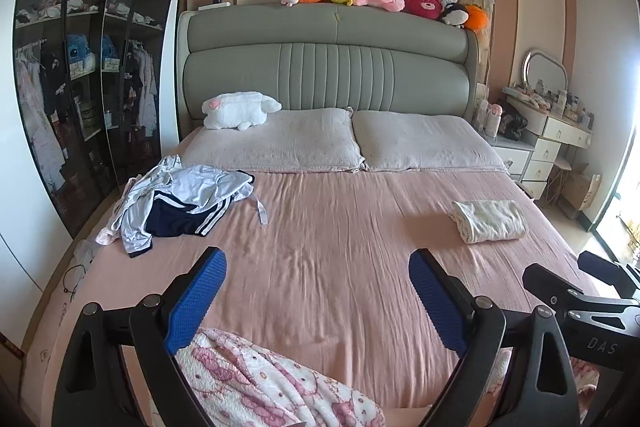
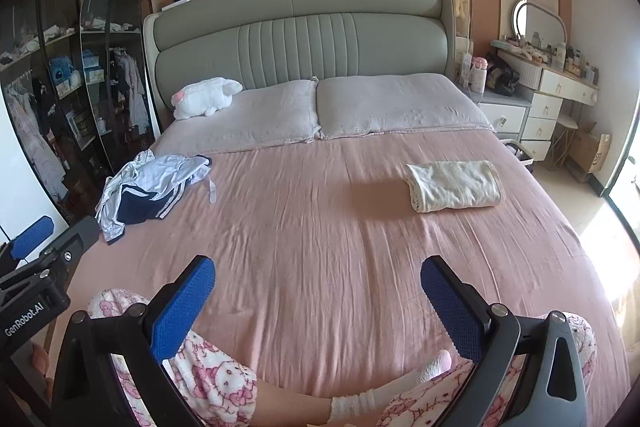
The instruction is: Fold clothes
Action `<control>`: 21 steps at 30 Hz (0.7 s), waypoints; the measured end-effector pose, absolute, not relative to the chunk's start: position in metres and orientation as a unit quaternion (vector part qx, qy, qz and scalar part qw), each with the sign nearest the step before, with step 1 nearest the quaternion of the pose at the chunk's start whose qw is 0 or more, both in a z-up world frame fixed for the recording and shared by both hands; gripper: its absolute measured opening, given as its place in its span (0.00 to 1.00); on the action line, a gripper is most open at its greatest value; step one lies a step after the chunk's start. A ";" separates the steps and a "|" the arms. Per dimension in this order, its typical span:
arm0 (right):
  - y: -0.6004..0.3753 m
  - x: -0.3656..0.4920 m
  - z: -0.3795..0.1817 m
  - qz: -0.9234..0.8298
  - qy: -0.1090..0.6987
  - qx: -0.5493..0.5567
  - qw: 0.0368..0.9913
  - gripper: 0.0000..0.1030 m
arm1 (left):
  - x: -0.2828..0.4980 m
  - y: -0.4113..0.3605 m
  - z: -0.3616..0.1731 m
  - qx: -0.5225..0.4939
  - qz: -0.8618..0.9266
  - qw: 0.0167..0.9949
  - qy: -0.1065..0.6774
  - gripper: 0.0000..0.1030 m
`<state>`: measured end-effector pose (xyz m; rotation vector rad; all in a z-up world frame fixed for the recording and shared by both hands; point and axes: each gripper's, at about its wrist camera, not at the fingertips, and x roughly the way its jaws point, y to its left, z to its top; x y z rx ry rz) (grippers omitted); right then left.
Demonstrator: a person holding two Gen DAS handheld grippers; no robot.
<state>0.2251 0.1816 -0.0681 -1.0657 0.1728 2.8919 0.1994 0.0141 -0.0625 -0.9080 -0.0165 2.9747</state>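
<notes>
Left wrist: clothes [image 1: 180, 203] on bed [image 1: 320, 247]

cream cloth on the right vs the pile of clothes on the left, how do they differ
The cream cloth is folded into a neat rectangle; the pile of clothes is a loose, crumpled heap. The cream cloth is one plain pale colour; the pile of clothes mixes light blue with navy and white stripes. The cream cloth looks like one piece; the pile holds several. Both lie on the pink sheet.
</notes>
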 end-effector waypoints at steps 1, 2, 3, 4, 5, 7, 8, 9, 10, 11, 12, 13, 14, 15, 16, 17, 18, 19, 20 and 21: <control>0.182 0.227 -0.067 0.937 0.057 -0.343 0.029 1.00 | 0.199 0.015 -0.064 -0.295 0.955 0.016 -0.006 0.91; 0.181 0.228 -0.065 0.938 0.056 -0.340 0.031 1.00 | 0.199 0.014 -0.065 -0.297 0.955 0.014 -0.006 0.91; 0.181 0.230 -0.064 0.940 0.051 -0.337 0.034 1.00 | 0.199 0.013 -0.066 -0.299 0.954 0.012 -0.007 0.91; 0.180 0.231 -0.062 0.941 0.047 -0.333 0.037 1.00 | 0.199 0.012 -0.066 -0.301 0.954 0.009 -0.008 0.91; 0.180 0.232 -0.060 0.942 0.042 -0.329 0.041 1.00 | 0.198 0.010 -0.067 -0.302 0.953 0.007 -0.011 0.91; 0.181 0.233 -0.057 0.944 0.038 -0.323 0.048 1.00 | 0.197 0.006 -0.068 -0.307 0.952 0.002 -0.018 0.91; 0.181 0.233 -0.057 0.945 0.037 -0.322 0.050 1.00 | 0.196 0.004 -0.069 -0.309 0.951 0.001 -0.021 0.91; 0.181 0.233 -0.056 0.945 0.036 -0.320 0.052 1.00 | 0.195 0.003 -0.070 -0.311 0.950 0.000 -0.021 0.91; 0.181 0.233 -0.057 0.945 0.036 -0.322 0.052 1.00 | 0.195 0.002 -0.070 -0.313 0.950 -0.001 -0.020 0.91; 0.181 0.233 -0.057 0.944 0.036 -0.324 0.052 1.00 | 0.194 0.002 -0.071 -0.314 0.949 -0.002 -0.019 0.91; 0.180 0.232 -0.058 0.943 0.036 -0.326 0.052 1.00 | 0.194 0.001 -0.071 -0.315 0.949 -0.002 -0.018 0.91; 0.180 0.232 -0.058 0.943 0.036 -0.327 0.051 1.00 | 0.194 0.001 -0.071 -0.315 0.949 -0.001 -0.017 0.91; 0.180 0.232 -0.059 0.943 0.035 -0.328 0.050 1.00 | 0.195 0.002 -0.071 -0.315 0.949 0.000 -0.015 0.91; 0.180 0.232 -0.059 0.943 0.035 -0.328 0.049 1.00 | 0.195 0.002 -0.071 -0.315 0.949 0.001 -0.014 0.91; 0.179 0.232 -0.060 0.942 0.034 -0.329 0.049 1.00 | 0.195 0.003 -0.071 -0.315 0.949 0.002 -0.014 0.91; 0.179 0.232 -0.060 0.942 0.034 -0.330 0.049 1.00 | 0.195 0.003 -0.071 -0.315 0.949 0.003 -0.014 0.91; 0.179 0.231 -0.061 0.942 0.033 -0.330 0.049 1.00 | 0.196 0.003 -0.072 -0.315 0.949 0.005 -0.015 0.91; 0.178 0.231 -0.061 0.942 0.032 -0.331 0.049 1.00 | 0.196 0.003 -0.072 -0.316 0.949 0.007 -0.016 0.91; 0.178 0.232 -0.062 0.942 0.032 -0.331 0.049 1.00 | 0.196 0.003 -0.072 -0.315 0.949 0.010 -0.019 0.91; 0.178 0.232 -0.062 0.942 0.031 -0.331 0.050 1.00 | 0.197 0.002 -0.072 -0.312 0.950 0.011 -0.021 0.91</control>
